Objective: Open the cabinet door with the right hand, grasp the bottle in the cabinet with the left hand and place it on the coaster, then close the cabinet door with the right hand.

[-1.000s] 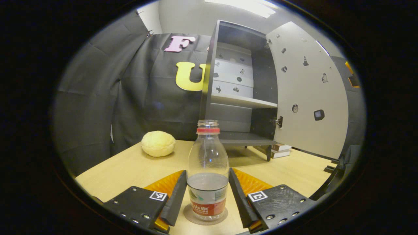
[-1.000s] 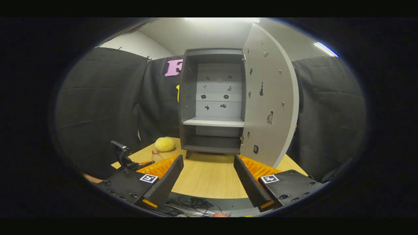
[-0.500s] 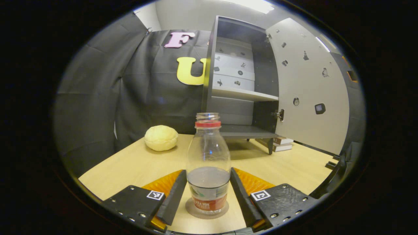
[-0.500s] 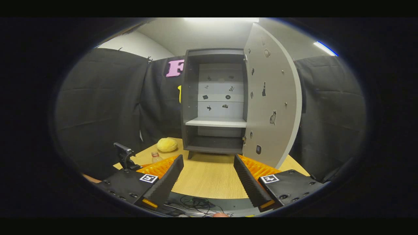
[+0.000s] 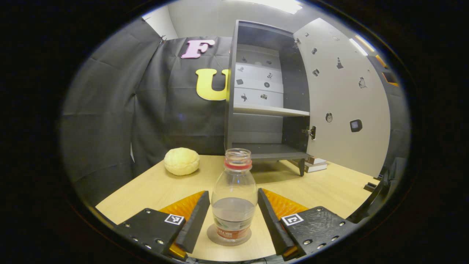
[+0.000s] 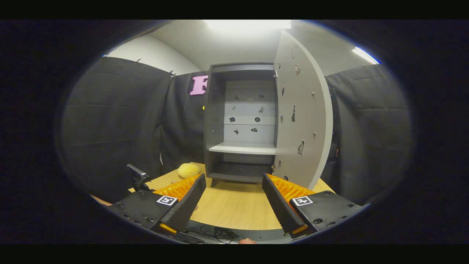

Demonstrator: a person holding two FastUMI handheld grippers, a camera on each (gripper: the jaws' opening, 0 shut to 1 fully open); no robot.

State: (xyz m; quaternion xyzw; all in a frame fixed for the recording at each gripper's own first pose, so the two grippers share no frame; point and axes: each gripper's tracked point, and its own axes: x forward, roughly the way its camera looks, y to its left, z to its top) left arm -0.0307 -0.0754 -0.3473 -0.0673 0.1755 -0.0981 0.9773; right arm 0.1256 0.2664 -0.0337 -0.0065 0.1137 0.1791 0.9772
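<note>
Left gripper view: the bottle (image 5: 234,198) is seen standing upright on the coaster (image 5: 229,236), on the near part of the table (image 5: 146,190). The left gripper (image 5: 230,216) is spread open, a finger on each side of the bottle; small gaps are visible, so nothing is held. Compared with one second ago, the bottle now sits lower and a little farther off in this view, so the gripper is judged to have been drawn back and raised after release. The placing step is taken as done. The cabinet (image 5: 267,95) stands at the far side with its door (image 5: 344,99) swung wide to the right. A yellow bun-like lump (image 5: 182,161) lies far left on the table.

Right gripper view: the right gripper (image 6: 231,205) is open and empty, held over the near table edge, facing the cabinet (image 6: 242,121). The door (image 6: 302,110) is seen slightly higher in view than a second ago, so a small shift of this hand is inferred. Door closing is judged the remaining step; the door's outer edge is the likely contact place.
</note>
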